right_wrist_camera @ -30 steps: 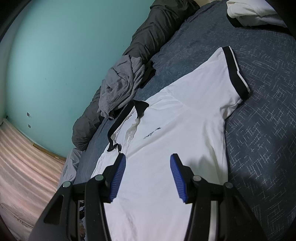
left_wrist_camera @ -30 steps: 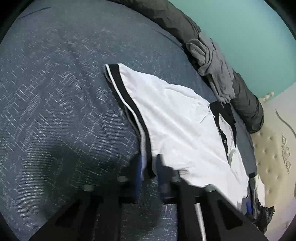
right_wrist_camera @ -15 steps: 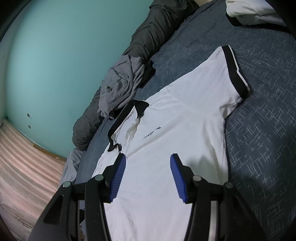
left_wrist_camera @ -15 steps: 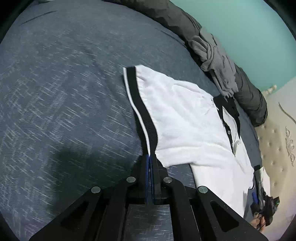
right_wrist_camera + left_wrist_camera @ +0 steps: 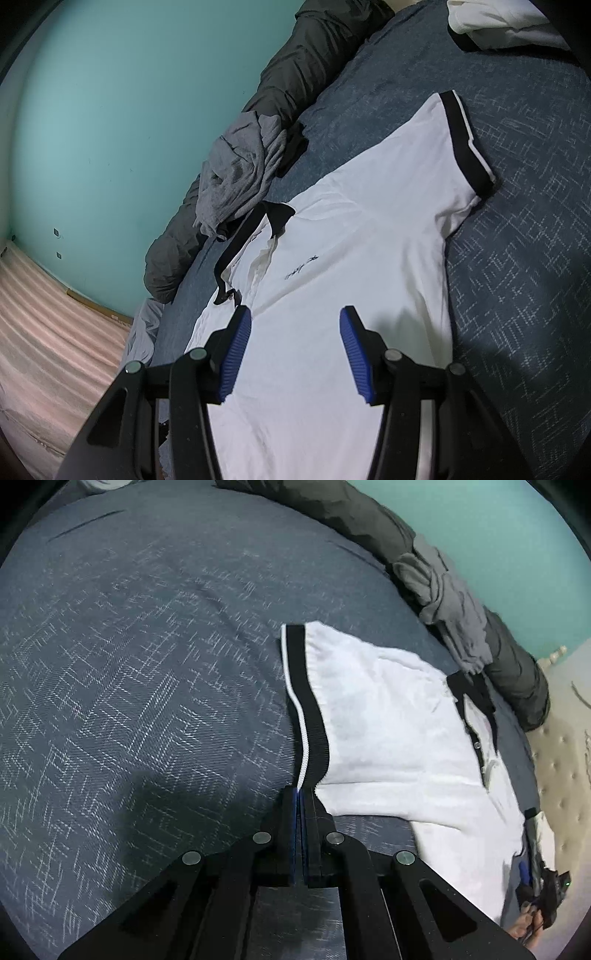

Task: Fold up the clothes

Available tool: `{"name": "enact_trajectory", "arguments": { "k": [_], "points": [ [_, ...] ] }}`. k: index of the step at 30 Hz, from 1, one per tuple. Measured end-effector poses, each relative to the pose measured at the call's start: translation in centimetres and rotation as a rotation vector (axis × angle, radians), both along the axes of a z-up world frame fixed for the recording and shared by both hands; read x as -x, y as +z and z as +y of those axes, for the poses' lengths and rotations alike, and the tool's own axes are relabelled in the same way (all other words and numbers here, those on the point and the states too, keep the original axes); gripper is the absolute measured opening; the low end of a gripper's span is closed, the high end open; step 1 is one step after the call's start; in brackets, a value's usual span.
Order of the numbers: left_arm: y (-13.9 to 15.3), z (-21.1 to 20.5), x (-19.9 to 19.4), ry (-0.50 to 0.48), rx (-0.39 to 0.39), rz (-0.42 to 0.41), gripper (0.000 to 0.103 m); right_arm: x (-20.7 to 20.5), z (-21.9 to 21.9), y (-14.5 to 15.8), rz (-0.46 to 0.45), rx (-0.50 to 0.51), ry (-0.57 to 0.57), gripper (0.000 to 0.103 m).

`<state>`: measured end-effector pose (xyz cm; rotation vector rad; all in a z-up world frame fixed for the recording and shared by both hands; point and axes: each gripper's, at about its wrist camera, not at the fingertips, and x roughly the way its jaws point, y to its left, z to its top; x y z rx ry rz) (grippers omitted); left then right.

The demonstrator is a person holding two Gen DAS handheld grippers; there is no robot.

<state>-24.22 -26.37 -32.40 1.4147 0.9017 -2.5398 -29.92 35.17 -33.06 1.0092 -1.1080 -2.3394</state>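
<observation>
small dark script mark on the chest of the white polo shirt [image 5: 332, 258], too small to read

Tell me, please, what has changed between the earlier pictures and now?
The left gripper closed on the black cuff of the white shirt and has drawn the sleeve up and inward, off the bed. A second ago its jaws stood open around that cuff. The right gripper stays open above the shirt's body, unmoved; the grey clothes lie as before.

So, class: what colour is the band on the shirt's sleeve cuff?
Black, with a thin white edge stripe, on the sleeve cuff; clearest in the left wrist view.
</observation>
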Motion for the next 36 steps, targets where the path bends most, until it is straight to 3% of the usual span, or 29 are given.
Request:
{"name": "enact_trajectory", "arguments": {
  "k": [8, 15, 18, 24, 28, 36],
  "points": [
    [-0.2, 0.9, 0.8, -0.016, 0.02, -0.016, 0.003, 0.2, -0.1, 0.0, -0.008, -0.006, 0.013, 0.051],
    [1.2, 2.0, -1.5, -0.023, -0.005, -0.024, 0.008, 0.4, -0.4, -0.4, -0.054, -0.006, 0.046, 0.051],
    [2.3, 4.1, -3.3, -0.072, -0.013, -0.04, 0.019, 0.3, -0.3, 0.1, -0.058, -0.009, 0.054, 0.051],
    [5.0, 8.9, -7.6, -0.207, -0.031, -0.033, 0.021, -2.1, 1.2, 1.6, -0.093, -0.02, 0.062, 0.051],
    [6.3, 11.2, -10.9, -0.276, -0.048, -0.032, 0.027, -5.7, 3.3, 2.6, -0.137, -0.076, 0.089, 0.063],
    [9.2, 13.5, -17.0, -0.34, -0.063, 0.023, 0.028, -13.7, 3.3, 3.4, -0.264, -0.314, 0.341, 0.064]
  ]
}}
